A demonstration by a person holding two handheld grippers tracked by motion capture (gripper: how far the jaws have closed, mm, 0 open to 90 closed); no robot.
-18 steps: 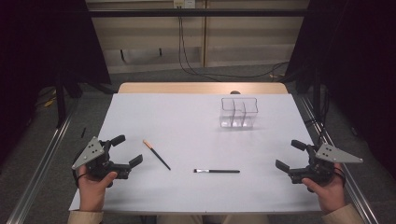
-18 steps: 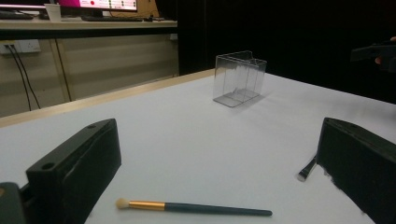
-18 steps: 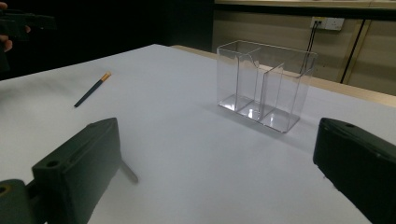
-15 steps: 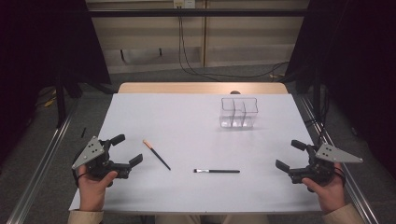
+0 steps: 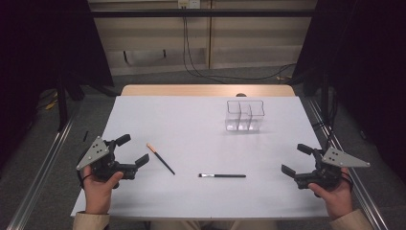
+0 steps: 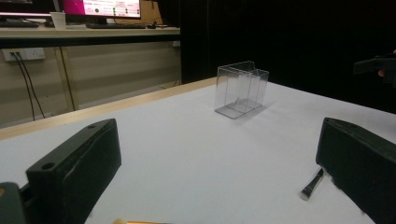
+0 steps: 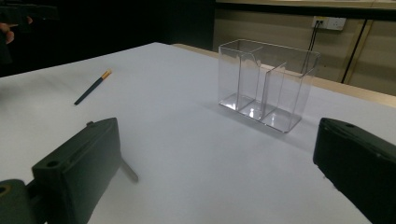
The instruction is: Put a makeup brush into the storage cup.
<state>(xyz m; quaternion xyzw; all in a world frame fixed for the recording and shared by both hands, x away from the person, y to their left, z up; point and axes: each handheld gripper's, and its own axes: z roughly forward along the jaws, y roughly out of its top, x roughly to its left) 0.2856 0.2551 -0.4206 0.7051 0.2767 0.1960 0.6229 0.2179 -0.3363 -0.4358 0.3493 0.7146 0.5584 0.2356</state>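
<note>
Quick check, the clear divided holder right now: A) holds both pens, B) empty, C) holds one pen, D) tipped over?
B: the clear divided holder stands upright with nothing in its compartments, while the orange-tipped pen and the black pen both lie flat on the white table.

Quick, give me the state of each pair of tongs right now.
Left tongs: open, holding nothing, beside the orange-tipped pencil.
Right tongs: open, holding nothing, to the right of the black pen.
</note>
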